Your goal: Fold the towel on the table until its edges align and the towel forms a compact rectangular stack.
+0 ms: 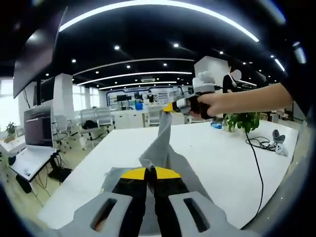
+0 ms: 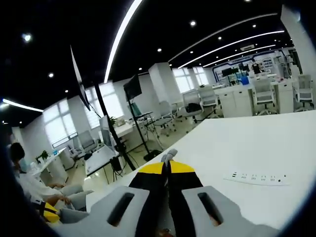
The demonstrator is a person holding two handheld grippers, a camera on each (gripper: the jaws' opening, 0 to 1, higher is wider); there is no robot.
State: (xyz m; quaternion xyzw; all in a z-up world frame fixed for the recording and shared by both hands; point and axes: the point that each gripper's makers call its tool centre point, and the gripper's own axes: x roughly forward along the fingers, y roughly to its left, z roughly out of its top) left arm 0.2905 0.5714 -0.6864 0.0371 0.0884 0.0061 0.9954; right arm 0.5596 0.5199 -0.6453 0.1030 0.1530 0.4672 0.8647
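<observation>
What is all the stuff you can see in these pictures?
towel: one, grey, stretched above the white table between both grippers
table: one, white, underneath
cable: one, black, across the table's right side
plant: one, green, far table edge
power strip: one, white, flat on the table
monitor: one, dark, on a desk left
left gripper: yellow-tipped, shut on the towel
right gripper: yellow-tipped, shut on the towel
hand: one, holding the right gripper
</observation>
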